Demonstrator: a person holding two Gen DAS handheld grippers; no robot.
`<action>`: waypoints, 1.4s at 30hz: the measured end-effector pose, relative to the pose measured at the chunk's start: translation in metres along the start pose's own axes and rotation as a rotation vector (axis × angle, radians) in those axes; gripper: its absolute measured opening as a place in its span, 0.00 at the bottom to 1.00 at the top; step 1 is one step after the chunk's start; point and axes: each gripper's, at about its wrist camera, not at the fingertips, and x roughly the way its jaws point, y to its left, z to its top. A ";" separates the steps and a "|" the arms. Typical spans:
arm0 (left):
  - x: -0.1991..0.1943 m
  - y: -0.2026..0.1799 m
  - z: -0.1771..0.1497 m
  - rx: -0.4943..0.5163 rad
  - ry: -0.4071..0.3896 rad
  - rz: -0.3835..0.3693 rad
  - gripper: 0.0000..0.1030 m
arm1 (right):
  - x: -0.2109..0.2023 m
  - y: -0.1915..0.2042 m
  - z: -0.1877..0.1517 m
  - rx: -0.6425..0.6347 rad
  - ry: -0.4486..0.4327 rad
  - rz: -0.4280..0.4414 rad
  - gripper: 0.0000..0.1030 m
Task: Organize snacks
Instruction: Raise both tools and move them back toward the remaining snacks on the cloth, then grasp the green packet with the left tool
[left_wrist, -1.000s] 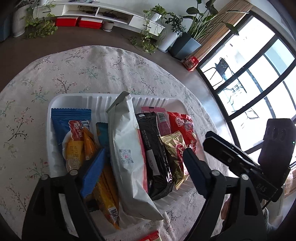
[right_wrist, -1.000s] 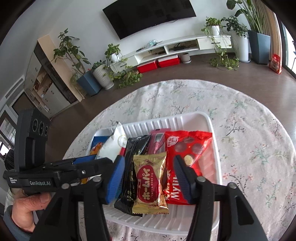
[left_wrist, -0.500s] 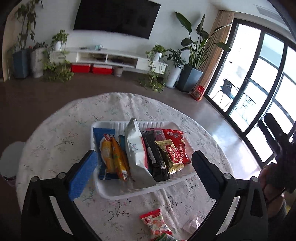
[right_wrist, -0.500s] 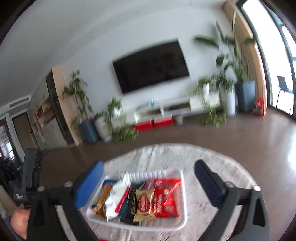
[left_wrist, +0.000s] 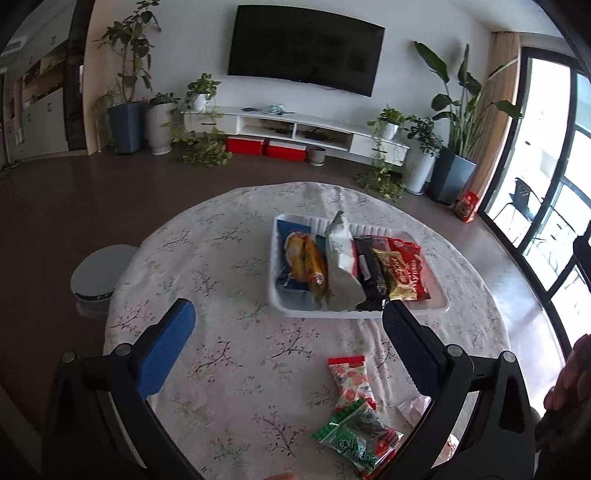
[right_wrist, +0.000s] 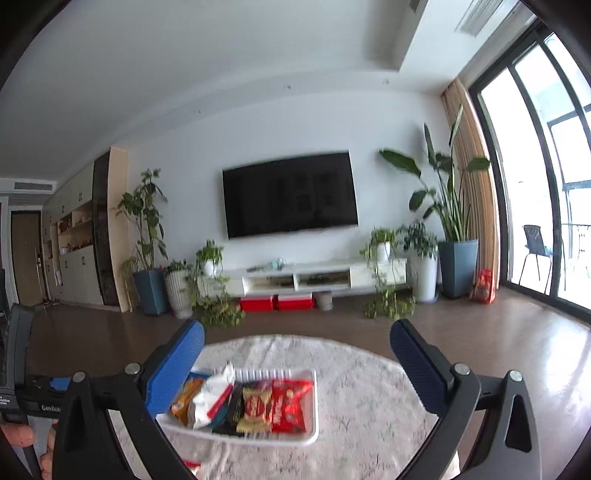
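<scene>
A white tray (left_wrist: 437, 306) on the round floral table holds several snack packets side by side: blue, orange, white, black, gold and red (left_wrist: 410, 267). The same tray (right_wrist: 314, 406) shows in the right wrist view. Nearer me on the cloth lie a red-and-white packet (left_wrist: 351, 380) and a green packet (left_wrist: 356, 439). My left gripper (left_wrist: 286, 317) is open and empty, held back above the near part of the table. My right gripper (right_wrist: 295, 345) is open and empty too, raised and pointing almost level across the room.
The table's cloth (left_wrist: 221, 258) has free room left of the tray. A white round bin (left_wrist: 99, 273) stands on the floor at the left. A small clear wrapper (left_wrist: 412, 406) lies near the right finger. A hand (left_wrist: 569, 376) shows at the right edge.
Both grippers opened wide and pulled back and up from the tray. The tray now looks small and far; loose packets on the near cloth came into the left wrist view.
</scene>
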 end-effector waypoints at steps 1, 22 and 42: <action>-0.001 0.003 -0.003 -0.014 0.007 0.030 1.00 | 0.002 -0.001 -0.004 0.011 0.028 -0.004 1.00; 0.020 0.004 -0.055 0.048 0.185 0.234 1.00 | 0.008 -0.007 -0.056 0.097 0.385 0.069 1.00; 0.031 -0.019 -0.100 0.114 0.352 0.222 1.00 | 0.004 -0.006 -0.102 0.101 0.574 0.094 1.00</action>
